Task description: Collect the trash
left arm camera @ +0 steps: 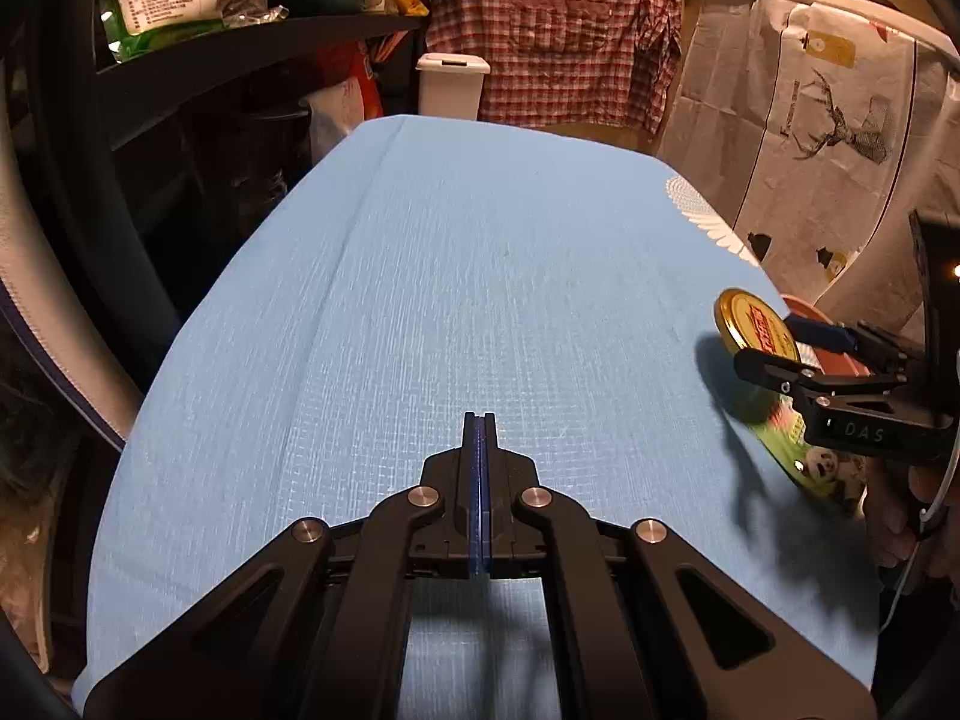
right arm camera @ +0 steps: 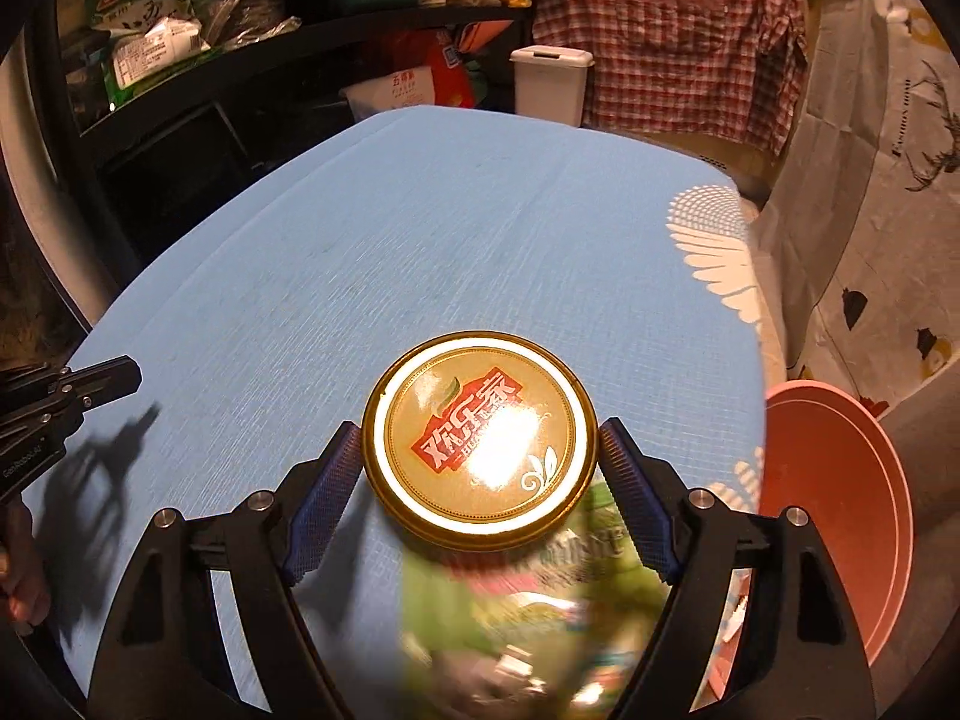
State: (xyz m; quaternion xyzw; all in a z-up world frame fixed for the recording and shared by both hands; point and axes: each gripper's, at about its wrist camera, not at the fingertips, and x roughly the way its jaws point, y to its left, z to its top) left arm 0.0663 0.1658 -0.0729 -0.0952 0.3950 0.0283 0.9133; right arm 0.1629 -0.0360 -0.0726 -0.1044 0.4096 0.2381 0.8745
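Observation:
A glass jar with a gold lid (right arm camera: 480,438) and a green label (right arm camera: 528,600) is held in my right gripper (right arm camera: 480,480), whose blue pads (right arm camera: 327,504) close on the lid's rim, above the blue table's right edge. The jar's body is blurred. In the left wrist view the jar's lid (left arm camera: 757,324) and the right gripper (left arm camera: 774,354) show at the right. My left gripper (left arm camera: 480,420) is shut and empty above the blue tablecloth (left arm camera: 450,300); it also shows in the right wrist view (right arm camera: 129,375).
A pink round bin (right arm camera: 840,510) stands below the table's right edge, also partly visible in the left wrist view (left arm camera: 828,354). A white lidded bin (left arm camera: 451,87) stands beyond the far edge. Dark shelves (left arm camera: 240,60) with packets are at the left. A checked shirt (left arm camera: 558,36) hangs behind.

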